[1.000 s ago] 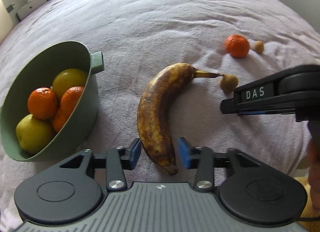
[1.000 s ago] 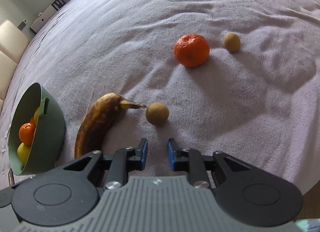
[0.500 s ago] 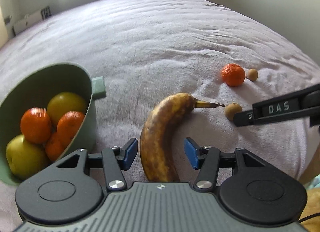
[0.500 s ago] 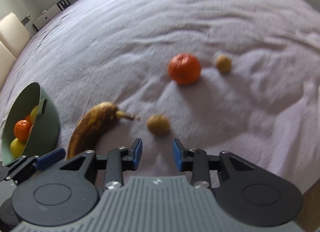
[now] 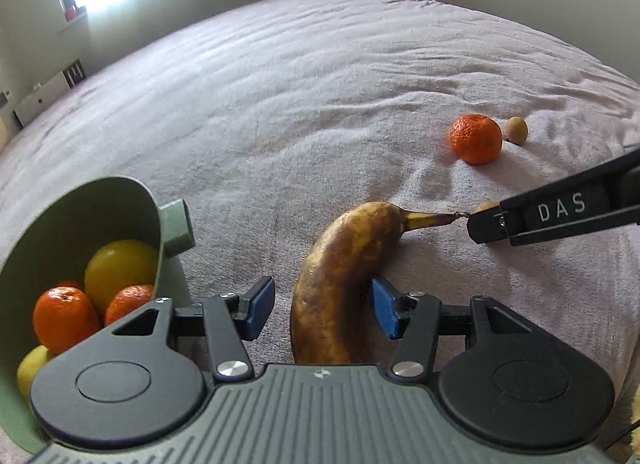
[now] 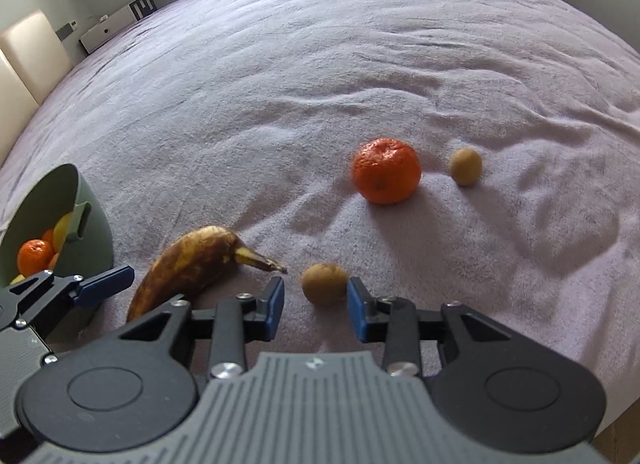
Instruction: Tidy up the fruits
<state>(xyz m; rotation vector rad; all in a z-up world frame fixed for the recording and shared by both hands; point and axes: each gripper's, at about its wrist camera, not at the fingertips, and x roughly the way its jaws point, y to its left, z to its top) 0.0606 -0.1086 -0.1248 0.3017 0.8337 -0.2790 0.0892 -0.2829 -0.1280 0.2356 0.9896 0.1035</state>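
A brown-spotted banana (image 5: 340,284) lies on the lilac blanket. My left gripper (image 5: 322,310) is open with its jaws on either side of the banana's lower half; the right pad touches it. My right gripper (image 6: 316,306) is open around a small brown kiwi (image 6: 324,284) that lies by the banana's stem (image 6: 260,260). In the left wrist view the right gripper's finger (image 5: 552,217) hides most of that kiwi. A mandarin (image 6: 386,169) and a second kiwi (image 6: 465,165) lie farther out. A green bowl (image 5: 120,199) at the left holds mandarins and yellow fruit.
The blanket (image 6: 320,63) is wrinkled around the loose fruit. The bowl (image 6: 94,223) stands just left of the banana, with a handle (image 5: 176,227) facing it. Chairs (image 6: 28,51) and a low white unit (image 6: 116,21) stand beyond the far left edge.
Both grippers have moved forward and opened wider. The left jaws now straddle the banana farther up. The right jaws now flank the near kiwi.
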